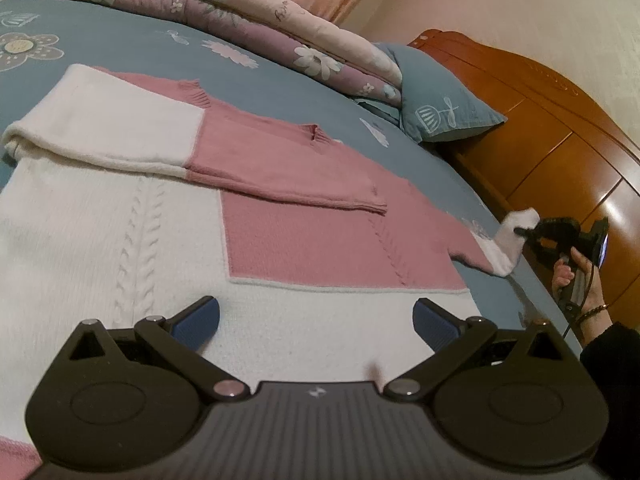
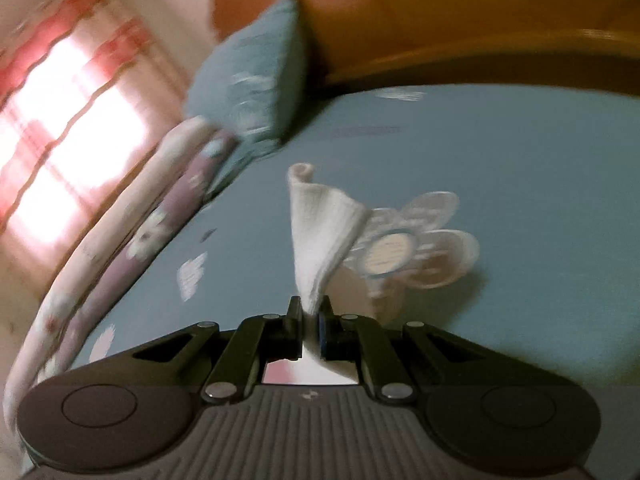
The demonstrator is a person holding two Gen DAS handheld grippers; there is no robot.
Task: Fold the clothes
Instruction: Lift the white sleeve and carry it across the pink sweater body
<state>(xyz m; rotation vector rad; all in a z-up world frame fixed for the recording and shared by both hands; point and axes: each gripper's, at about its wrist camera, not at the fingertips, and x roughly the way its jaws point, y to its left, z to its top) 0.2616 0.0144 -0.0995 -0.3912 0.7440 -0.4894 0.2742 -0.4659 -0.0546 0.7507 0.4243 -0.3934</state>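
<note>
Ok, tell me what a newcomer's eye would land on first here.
The pink and white sweater spread across the blue bed sheet, one sleeve already folded over its chest. At the bed's right edge the right hand-held gripper pinches the other sleeve's white cuff, lifted off the sheet. The left hand-held gripper hangs open over the white hem.

You had a bed (image 1: 280, 80) under a blue flower-print sheet. A pink and white knitted sweater (image 1: 180, 208) lay flat on it, one sleeve folded across the body. A folded floral quilt (image 1: 248, 20) and a blue pillow (image 1: 436, 96) lay at the far side.
</note>
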